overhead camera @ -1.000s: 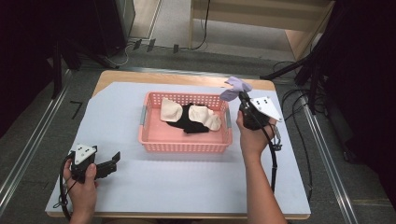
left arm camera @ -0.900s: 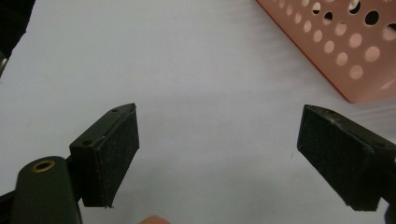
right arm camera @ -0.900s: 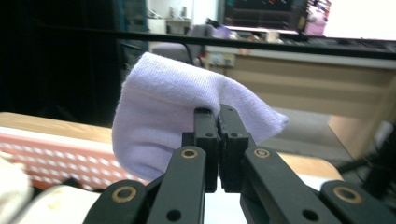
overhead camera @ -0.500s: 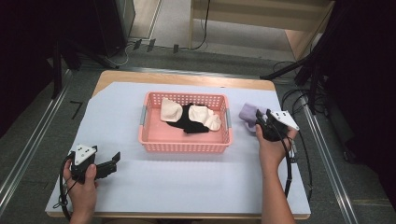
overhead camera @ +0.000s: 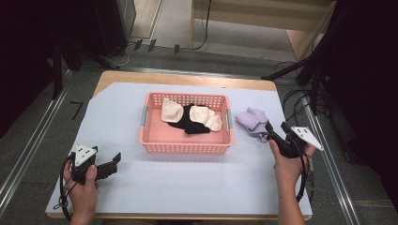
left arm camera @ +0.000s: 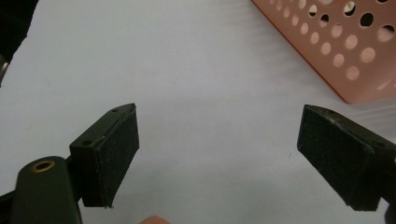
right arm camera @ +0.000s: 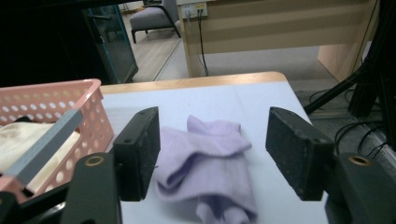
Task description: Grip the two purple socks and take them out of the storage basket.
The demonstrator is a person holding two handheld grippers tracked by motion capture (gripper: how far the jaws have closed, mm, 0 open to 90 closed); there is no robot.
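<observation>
A pink perforated basket (overhead camera: 149, 136) (right arm camera: 93, 100) (left arm camera: 336, 56) sits mid-table and holds cream socks (overhead camera: 171, 112) and a black sock (overhead camera: 187, 123). A crumpled lilac sock (overhead camera: 252, 120) (right arm camera: 210, 163) lies on the white sheet just right of the basket. My right gripper (overhead camera: 278, 132) (right arm camera: 212, 151) is right behind it, low over the table; its jaws have just been opening and stand apart, with the sock lying loose on the sheet past the pads. My left gripper (overhead camera: 113, 161) (left arm camera: 217, 156) rests at the near left corner, jaws wide with nothing between them.
A white sheet (overhead camera: 197, 183) covers the wooden table (overhead camera: 187, 78). Cables (overhead camera: 293, 101) and dark stands lie off the right edge, metal rails (overhead camera: 28, 154) along the left. A wooden bench (right arm camera: 280, 28) stands beyond the far edge.
The right hand came right and down from above the basket's far right corner to the table. It let go of the lilac sock, which now lies on the sheet. The left hand stayed still.
</observation>
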